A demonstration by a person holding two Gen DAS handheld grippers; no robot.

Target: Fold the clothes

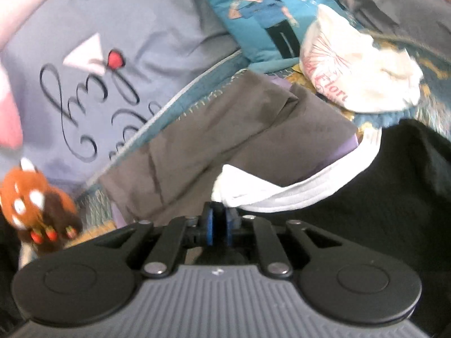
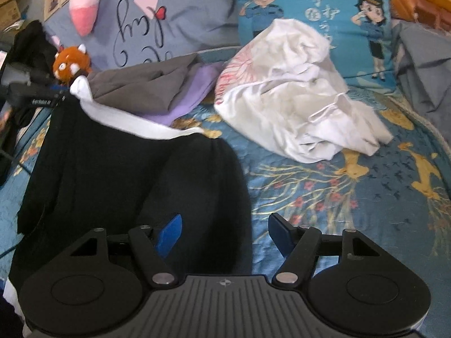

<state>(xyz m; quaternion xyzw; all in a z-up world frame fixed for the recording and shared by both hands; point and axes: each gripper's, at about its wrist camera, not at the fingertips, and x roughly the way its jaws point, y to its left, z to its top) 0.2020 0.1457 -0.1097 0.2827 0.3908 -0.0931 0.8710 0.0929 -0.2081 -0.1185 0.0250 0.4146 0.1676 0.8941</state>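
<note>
Black garment with white band spread on the bed, its white corner pinched in the closed left gripper; right gripper open wide over the garment's near edge. Grey and purple clothes just behind; crumpled white garment apart to the right; plush toy near the pillows.
</note>
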